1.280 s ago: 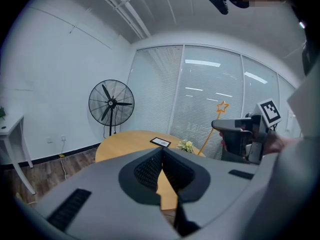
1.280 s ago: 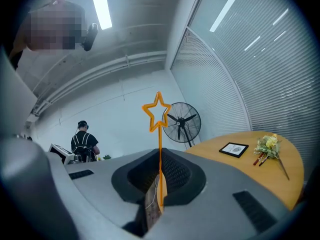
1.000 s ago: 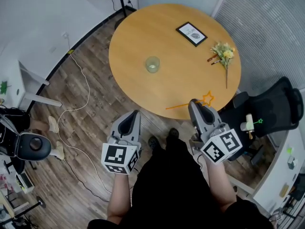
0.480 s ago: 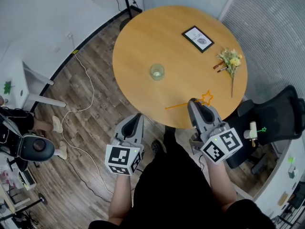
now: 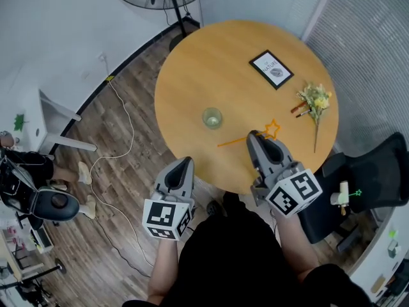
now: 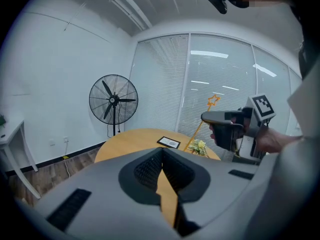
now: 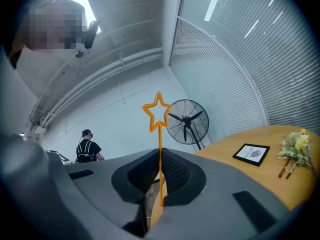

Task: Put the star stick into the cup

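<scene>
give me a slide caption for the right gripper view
Right tongs shut on an orange star stick, with fan and round table behind.

**Star stick (image 5: 235, 141) clamped in the right gripper (image 5: 254, 135), cup (image 5: 212, 118) upright on the table (image 5: 211, 62)**

Thin orange stick, topped by an outlined five-point star. Pinched partway along between the right gripper's closed jaws. In the head view, held roughly level over the table's near part, star end to the right and plain end pointing left. In the right gripper view, rising straight up out of the jaws (image 7: 159, 134). Small clear glass cup, standing alone on the round wooden top, near the stick's plain end but apart from it.
</scene>
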